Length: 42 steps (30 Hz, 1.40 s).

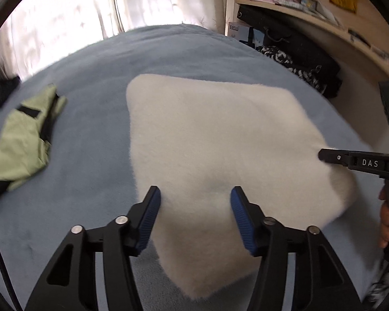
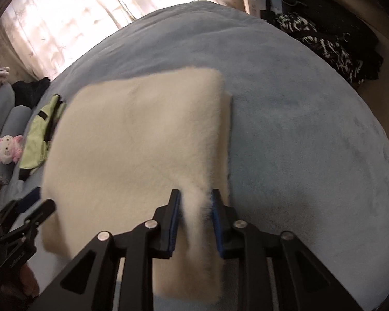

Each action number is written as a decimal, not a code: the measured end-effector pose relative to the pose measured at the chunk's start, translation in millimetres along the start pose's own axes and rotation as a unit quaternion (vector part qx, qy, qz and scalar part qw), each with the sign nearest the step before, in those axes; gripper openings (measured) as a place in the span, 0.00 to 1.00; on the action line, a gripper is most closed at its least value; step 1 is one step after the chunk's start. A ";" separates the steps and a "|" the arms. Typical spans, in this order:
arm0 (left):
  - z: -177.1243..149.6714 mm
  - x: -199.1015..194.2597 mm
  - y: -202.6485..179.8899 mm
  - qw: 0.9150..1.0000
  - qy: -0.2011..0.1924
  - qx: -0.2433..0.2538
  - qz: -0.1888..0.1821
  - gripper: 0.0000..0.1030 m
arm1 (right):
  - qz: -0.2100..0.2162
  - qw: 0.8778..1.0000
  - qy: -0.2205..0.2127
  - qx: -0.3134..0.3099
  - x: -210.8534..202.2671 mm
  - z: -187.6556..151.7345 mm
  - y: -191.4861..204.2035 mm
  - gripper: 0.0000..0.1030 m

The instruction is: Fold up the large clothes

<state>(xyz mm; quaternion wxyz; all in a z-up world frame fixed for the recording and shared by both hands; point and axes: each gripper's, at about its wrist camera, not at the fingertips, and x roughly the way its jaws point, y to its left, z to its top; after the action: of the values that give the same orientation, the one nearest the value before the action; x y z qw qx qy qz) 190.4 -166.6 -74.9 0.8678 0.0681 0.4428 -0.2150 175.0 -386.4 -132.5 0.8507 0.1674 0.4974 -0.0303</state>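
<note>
A folded white fleece garment [image 1: 220, 140] [image 2: 137, 134] lies on the blue blanket of the bed [image 1: 90, 134] [image 2: 298, 134]. In the left wrist view my left gripper [image 1: 194, 197] stands open over the garment's near edge, its blue pads wide apart with flat fleece between them. My right gripper [image 2: 196, 197] is shut on a raised ridge of fleece at the garment's near right edge, and fluff bulges between its pads. The right gripper's tip [image 1: 321, 155] also shows meeting the fleece on the right side. The left gripper [image 2: 46, 207] shows at the lower left of the right wrist view.
A light green garment [image 1: 26, 140] [image 2: 39, 134] lies folded on the bed to the left. Grey pillows and a pink plush toy [image 2: 9, 150] sit beyond it. Black and patterned clothes [image 1: 306, 75] [image 2: 332, 49] pile beside the bed under a shelf [image 1: 311, 13]. Curtains hang behind.
</note>
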 end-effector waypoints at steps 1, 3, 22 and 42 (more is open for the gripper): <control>3.9 -1.3 7.4 1.000 0.002 -0.011 -0.013 0.55 | 0.013 1.000 -0.009 0.000 -7.3 7.9 -2.0 0.24; 9.8 -0.6 20.6 0.999 0.003 -0.028 -0.026 0.58 | 0.032 0.999 -0.024 0.007 -15.9 18.6 -2.4 0.41; 72.1 58.8 87.7 0.992 0.020 -0.109 -0.059 0.58 | 0.058 0.995 0.015 0.083 78.8 102.3 -24.3 0.32; 82.3 55.2 55.4 0.998 0.003 -0.064 -0.017 0.48 | -0.037 0.998 -0.050 0.025 32.9 91.3 -16.1 0.19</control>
<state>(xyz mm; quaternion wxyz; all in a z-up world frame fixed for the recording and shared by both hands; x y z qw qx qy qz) 303.7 -159.5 -73.6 0.8651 0.0060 0.4596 -0.2009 264.4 -426.5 -123.8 0.8681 0.1686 0.4595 -0.0828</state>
